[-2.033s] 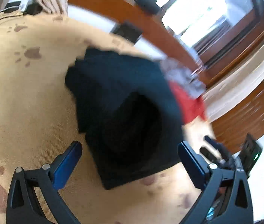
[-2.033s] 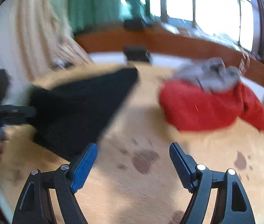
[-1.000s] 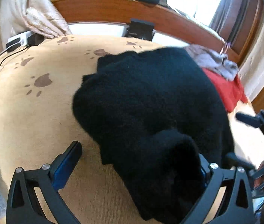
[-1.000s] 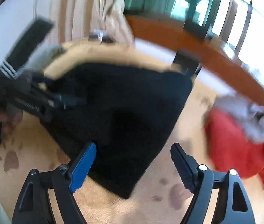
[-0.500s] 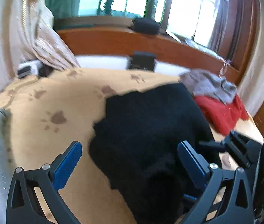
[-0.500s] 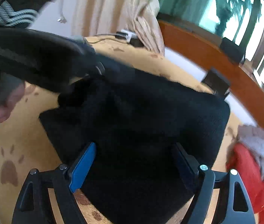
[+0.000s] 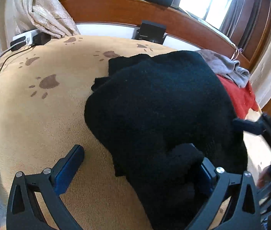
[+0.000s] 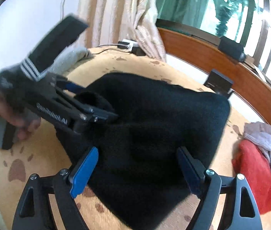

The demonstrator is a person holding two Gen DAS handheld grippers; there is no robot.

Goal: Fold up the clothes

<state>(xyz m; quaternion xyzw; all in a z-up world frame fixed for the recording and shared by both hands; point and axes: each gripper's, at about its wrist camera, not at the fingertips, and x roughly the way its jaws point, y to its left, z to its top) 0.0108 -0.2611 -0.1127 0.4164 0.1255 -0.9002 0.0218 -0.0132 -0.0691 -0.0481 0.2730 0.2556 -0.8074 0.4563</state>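
Both tools wide: L tool (image 7: 138,169), R tool (image 8: 137,167) over black garment (image 7: 160,103); tan paw-print blanket (image 7: 39,118), wood headboard (image 7: 116,9).

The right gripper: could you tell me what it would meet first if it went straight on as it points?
Most likely the black knitted garment lying on the tan paw-print blanket; the open right gripper points down at it.

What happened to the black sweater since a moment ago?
The black sweater, which hung bunched in the air before, has been laid down and spread on the paw-print blanket. The left gripper and right gripper came down low over it, both open, gripping nothing. One cuff lies over the left gripper's finger. The red garment and the grey garment on it stayed put.
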